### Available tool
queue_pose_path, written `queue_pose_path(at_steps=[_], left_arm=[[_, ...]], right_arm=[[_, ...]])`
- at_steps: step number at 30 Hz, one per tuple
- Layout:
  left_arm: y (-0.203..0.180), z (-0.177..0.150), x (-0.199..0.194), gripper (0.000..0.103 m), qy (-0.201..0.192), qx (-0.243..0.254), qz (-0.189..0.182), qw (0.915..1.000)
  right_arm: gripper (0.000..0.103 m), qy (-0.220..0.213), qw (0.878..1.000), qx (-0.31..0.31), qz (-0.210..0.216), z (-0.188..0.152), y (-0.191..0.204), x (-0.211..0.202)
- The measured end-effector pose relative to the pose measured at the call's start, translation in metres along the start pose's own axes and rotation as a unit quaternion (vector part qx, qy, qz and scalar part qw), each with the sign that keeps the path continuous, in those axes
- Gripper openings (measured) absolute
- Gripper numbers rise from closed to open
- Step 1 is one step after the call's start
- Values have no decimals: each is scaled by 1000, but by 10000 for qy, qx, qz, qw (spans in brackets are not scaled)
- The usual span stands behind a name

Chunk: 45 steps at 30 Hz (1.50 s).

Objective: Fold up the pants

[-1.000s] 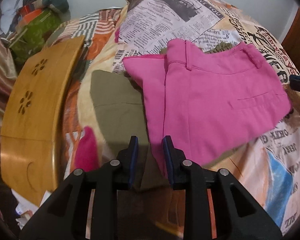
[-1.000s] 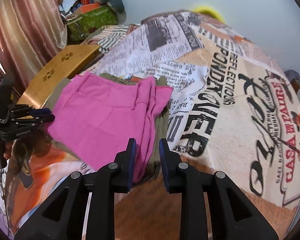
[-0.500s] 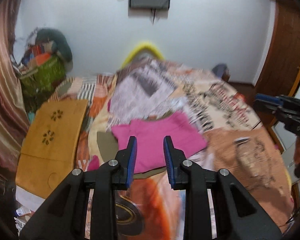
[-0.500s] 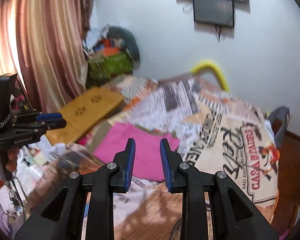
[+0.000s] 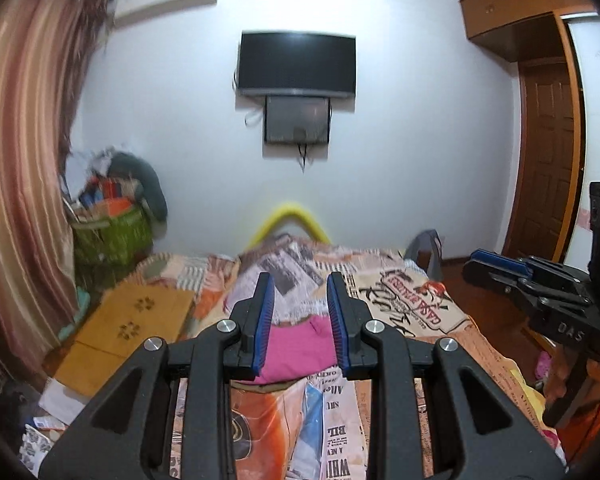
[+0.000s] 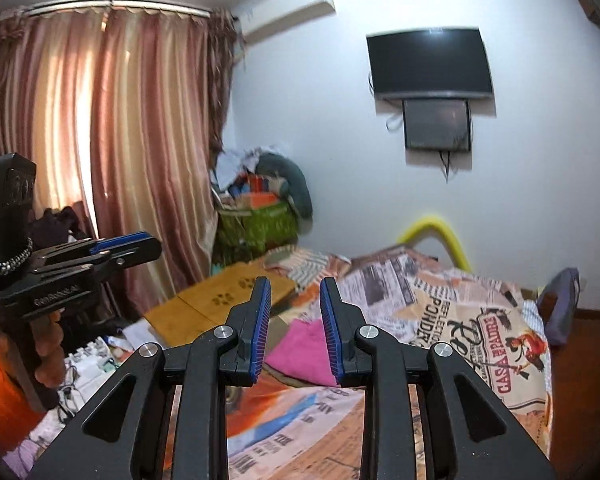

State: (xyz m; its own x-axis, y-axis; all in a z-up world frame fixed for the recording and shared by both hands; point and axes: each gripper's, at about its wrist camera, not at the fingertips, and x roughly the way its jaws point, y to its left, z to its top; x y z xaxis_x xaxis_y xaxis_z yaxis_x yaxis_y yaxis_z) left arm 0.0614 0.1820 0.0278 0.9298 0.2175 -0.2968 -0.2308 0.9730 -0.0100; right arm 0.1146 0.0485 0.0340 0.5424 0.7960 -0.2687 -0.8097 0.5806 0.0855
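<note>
Both the left gripper (image 5: 300,312) and the right gripper (image 6: 293,316) are raised with jaws apart and hold nothing, probably because the pink pants (image 5: 298,346) lie already folded on the bed (image 5: 440,320), beyond them.

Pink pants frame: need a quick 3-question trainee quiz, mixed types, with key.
1. True or false: the left gripper is clamped on the pink pants.
2. Multiple choice: where do the pink pants lie? A) folded on the printed bedspread; B) on the wooden board; C) hanging from the right gripper.
3. Fill in: the fingers of both grippers are ____ and hold nothing.

Key: 1 false, it is up off the bed with a gap between the fingers; 2 A; 3 open.
</note>
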Motion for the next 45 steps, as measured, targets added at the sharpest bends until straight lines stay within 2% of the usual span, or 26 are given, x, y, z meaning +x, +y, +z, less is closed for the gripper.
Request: queue_pose_path(at_steps=[5, 8, 9, 13, 23, 25, 45], left_arm=[[-17, -11, -36, 27, -311, 53, 98, 9995], [-18, -18, -46, 31, -321, -85, -37, 9994], [-20, -21, -50, 38, -348, -98, 8, 9993], [-21, -27, -59, 74, -480, -185, 194, 9985], [-22, -33, -72, 98, -566, -237, 234, 9978], [-22, -34, -74, 100, -580, -224, 273, 9977], [-25, -37, -70, 102, -528, -197, 279, 9980]], right_arm=[[24, -375, 9993, 66, -8, -4, 15, -28], [46, -533, 9984, 191, -56, -7, 18, -37], [54, -594, 9980, 200, -119, -7, 19, -39], [68, -644, 9973, 175, -290, -8, 22, -42], [90, -683, 9955, 225, -622, -15, 28, -51], [102, -661, 9952, 194, -689, -17, 29, -51], [103, -607, 9948, 278, -766, -22, 26, -59]])
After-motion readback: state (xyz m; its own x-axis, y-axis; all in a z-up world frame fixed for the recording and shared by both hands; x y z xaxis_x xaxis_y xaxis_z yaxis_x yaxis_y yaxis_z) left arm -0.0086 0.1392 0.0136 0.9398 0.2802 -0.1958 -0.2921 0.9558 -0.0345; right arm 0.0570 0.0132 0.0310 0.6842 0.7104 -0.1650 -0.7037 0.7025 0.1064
